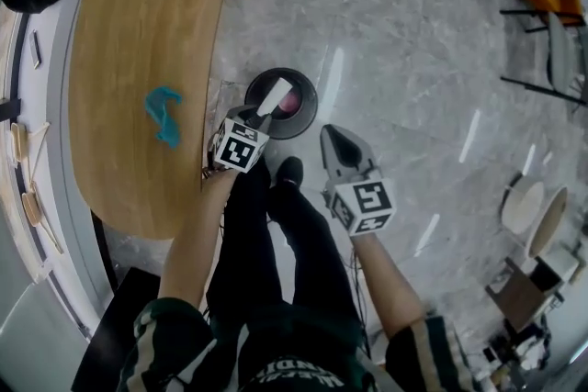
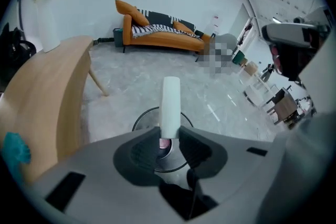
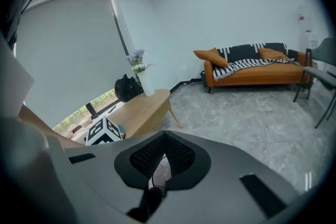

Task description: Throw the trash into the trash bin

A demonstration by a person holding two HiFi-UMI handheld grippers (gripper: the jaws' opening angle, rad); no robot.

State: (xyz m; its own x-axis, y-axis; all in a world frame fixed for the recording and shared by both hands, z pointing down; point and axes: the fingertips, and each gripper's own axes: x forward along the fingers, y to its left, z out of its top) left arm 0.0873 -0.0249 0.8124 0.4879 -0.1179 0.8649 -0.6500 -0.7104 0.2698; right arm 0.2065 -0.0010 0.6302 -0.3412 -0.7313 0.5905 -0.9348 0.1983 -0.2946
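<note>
Plainly, we hold the left tongs (image 2: 169, 134) narrowed onto a pale, flat trash piece (image 2: 170, 105); its lower end is pinched between the two pads and the rest sticks out beyond the tips. From the head view the piece shows over the round mouth of the dark trash bin (image 1: 308, 117), which stands on the grey marbled floor (image 1: 413, 41) just beside the edge of the wooden desk (image 1: 138, 32); something pink (image 1: 290, 104) lies inside the bin. Our right tongs (image 3: 164, 136) have their jaws together with nothing between them; they hang over the floor to the right of the bin, near the left tongs but apart from them. A crumpled teal thing (image 1: 164, 115) lies on the desk, well apart from both tongs; our dark shoe (image 1: 289, 170) rests on the floor just below the bin; an orange sofa (image 2: 157, 34) stands against the far wall.
</note>
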